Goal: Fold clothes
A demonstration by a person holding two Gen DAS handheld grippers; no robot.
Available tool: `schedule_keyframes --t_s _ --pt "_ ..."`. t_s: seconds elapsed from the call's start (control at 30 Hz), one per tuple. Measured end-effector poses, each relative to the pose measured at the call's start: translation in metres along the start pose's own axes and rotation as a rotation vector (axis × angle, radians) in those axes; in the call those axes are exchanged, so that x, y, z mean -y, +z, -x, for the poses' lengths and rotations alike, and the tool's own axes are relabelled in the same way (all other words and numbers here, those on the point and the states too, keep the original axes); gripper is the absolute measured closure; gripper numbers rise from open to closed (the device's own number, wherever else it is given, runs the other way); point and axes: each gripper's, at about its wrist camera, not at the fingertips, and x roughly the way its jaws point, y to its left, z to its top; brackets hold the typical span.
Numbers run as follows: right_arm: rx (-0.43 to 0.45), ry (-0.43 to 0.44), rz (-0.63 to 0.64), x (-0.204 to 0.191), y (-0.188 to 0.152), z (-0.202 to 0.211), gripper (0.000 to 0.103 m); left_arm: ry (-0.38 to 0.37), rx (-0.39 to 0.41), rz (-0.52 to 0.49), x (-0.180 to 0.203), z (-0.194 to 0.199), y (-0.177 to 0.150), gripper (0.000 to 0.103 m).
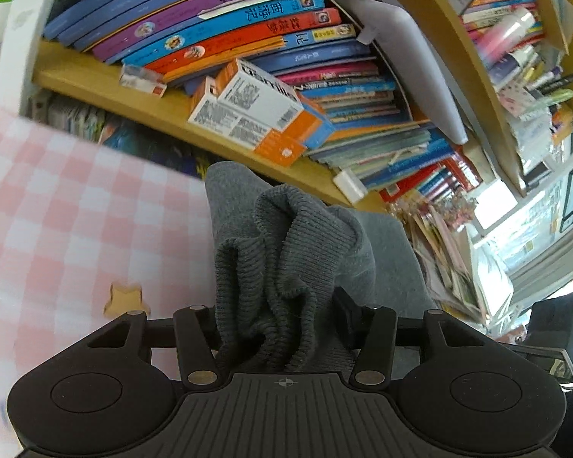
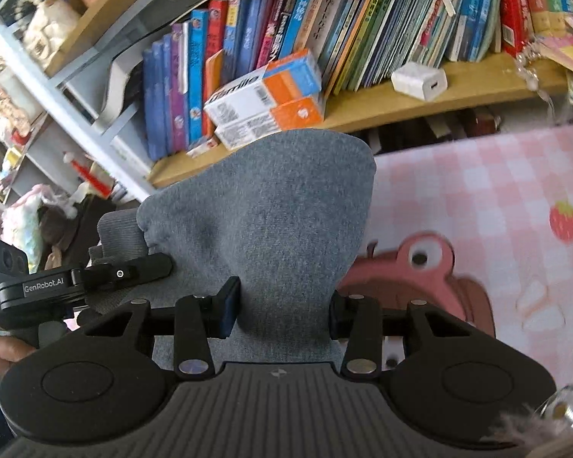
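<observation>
1. Bunching at lower centre of the left wrist view, the ribbed cuff of the grey garment (image 1: pixel 282 267) is sitting between the fingers of the left gripper (image 1: pixel 282 328), which are pinching it.
2. Rising through the centre of the right wrist view, a smooth panel of the same garment (image 2: pixel 271 206) is being clamped by the right gripper (image 2: pixel 282 305).
3. Lying beneath the garment, the pink checked sheet (image 1: pixel 57 206) is filling the left of the left wrist view.
4. Standing behind, the bookshelf (image 2: pixel 382 103) is carrying 2 orange-and-white boxes (image 2: pixel 263 99).
</observation>
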Motion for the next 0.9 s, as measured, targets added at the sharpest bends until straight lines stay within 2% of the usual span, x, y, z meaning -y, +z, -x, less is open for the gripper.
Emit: schedule_keyframes --t_s 0.3,0.6,0.63,0.73,0.8,0.87,0.9 --pt "-0.011 -0.019 -0.004 0.019 0.027 -0.033 0.063 0.007 -0.009 0.013 -0.015 -0.036 0.021 0.053" --pt "-0.025 -0.022 -0.032 0.035 0.031 -0.055 0.061 0.018 -0.016 0.039 -0.031 -0.058 0.026 0.051" --pt "-0.024 -0.02 -0.035 0.036 0.031 -0.056 0.06 0.019 -0.014 0.042 -0.032 -0.059 0.026 0.048" --pt "-0.019 -0.026 -0.041 0.037 0.031 -0.055 0.053 0.039 -0.007 0.045 -0.033 -0.059 0.025 0.039" --pt "-0.003 -0.055 -0.031 0.035 0.029 -0.052 0.037 0.077 0.02 0.036 -0.03 -0.054 0.025 0.032" --pt "0.019 -0.089 -0.015 0.032 0.028 -0.047 0.026 0.114 0.048 0.01 -0.026 -0.047 0.024 0.027" --pt "0.035 -0.101 -0.004 0.031 0.027 -0.043 0.024 0.13 0.061 -0.005 -0.024 -0.043 0.024 0.026"
